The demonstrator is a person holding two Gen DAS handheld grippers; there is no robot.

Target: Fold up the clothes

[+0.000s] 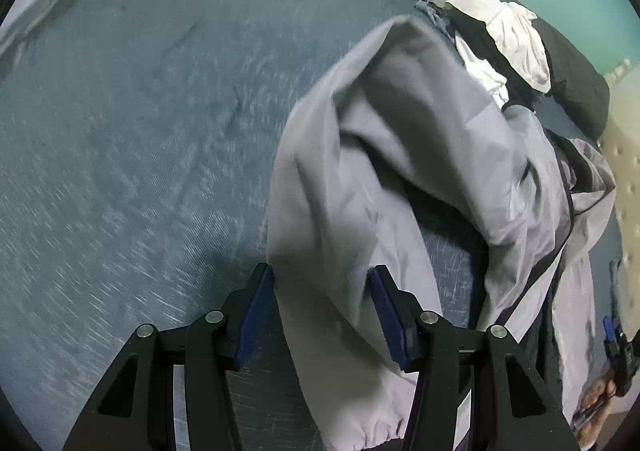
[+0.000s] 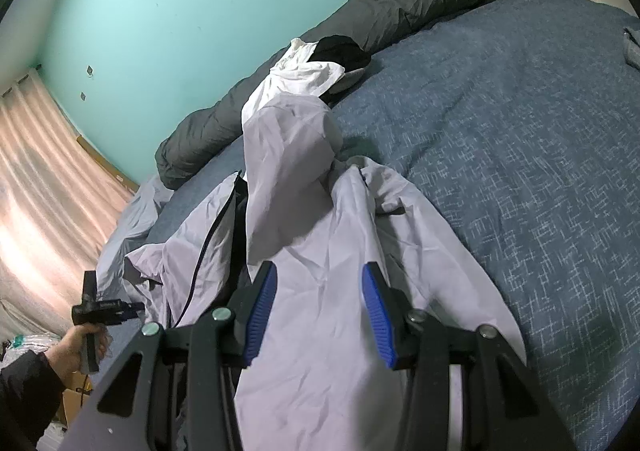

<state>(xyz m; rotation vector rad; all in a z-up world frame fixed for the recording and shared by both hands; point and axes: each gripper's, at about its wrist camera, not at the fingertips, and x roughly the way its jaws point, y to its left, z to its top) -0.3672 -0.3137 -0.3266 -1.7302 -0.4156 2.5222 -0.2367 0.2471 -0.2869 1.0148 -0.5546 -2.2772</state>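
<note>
Blue-padded fingers of the left gripper (image 1: 322, 303) stand apart with a sleeve of the pale grey jacket (image 1: 400, 155) lying loose between them, pads not pressing it. Likewise the right gripper (image 2: 320, 303) stands half spread over the jacket's cloth (image 2: 312, 211), which lies crumpled on the blue bedspread (image 2: 520, 151). Beyond it lie white and black clothes (image 2: 316, 67) against a rolled dark duvet (image 2: 400, 3), near the teal wall (image 2: 180, 11).

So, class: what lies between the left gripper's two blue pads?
A sleeve of the pale grey jacket hangs between the left gripper pads, seen in the left wrist view.
</note>
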